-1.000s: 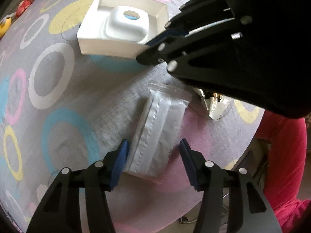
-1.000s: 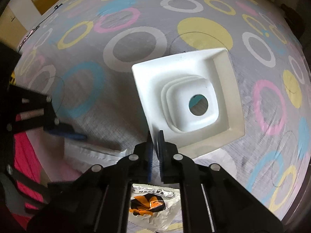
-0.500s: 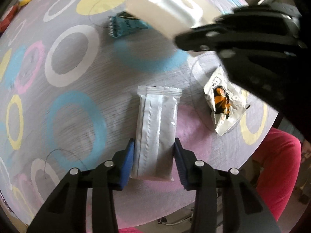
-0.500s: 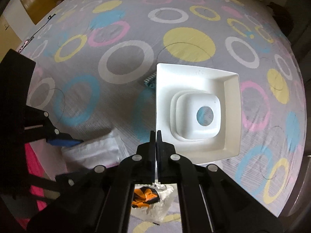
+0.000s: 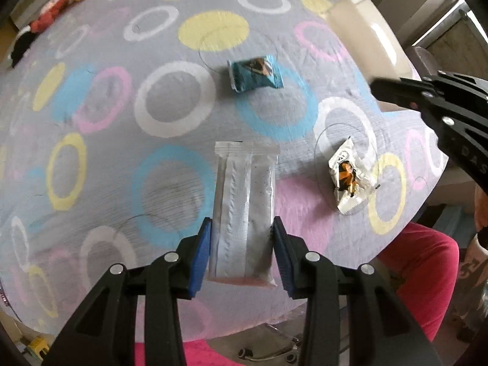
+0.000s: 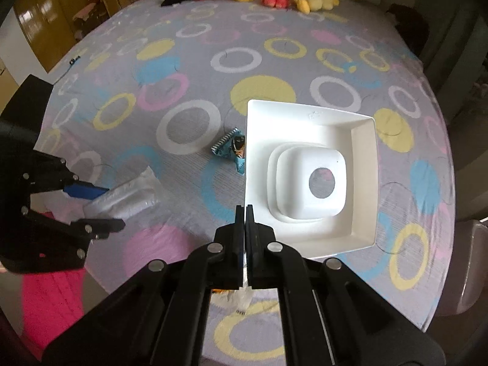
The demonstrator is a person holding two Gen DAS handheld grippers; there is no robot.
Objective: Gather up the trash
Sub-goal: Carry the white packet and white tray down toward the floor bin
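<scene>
Trash pouch (image 5: 244,210) sat pinched between the left gripper (image 5: 241,254) pads; the slick film might slip. Right gripper (image 6: 245,238), clamped on the tray (image 6: 363,183) rim, might tilt it.

A long sealed packet (image 5: 244,210) lay on the table (image 5: 106,158) near its front edge, between the two pads of the left gripper (image 5: 241,253). A crumpled wrapper (image 5: 350,177) lay to its right, and a small snack packet (image 5: 254,73) lay farther back. The right gripper (image 6: 245,238) held a square tray (image 6: 360,140) by its near-left edge, above the table, right of the snack packet.
</scene>
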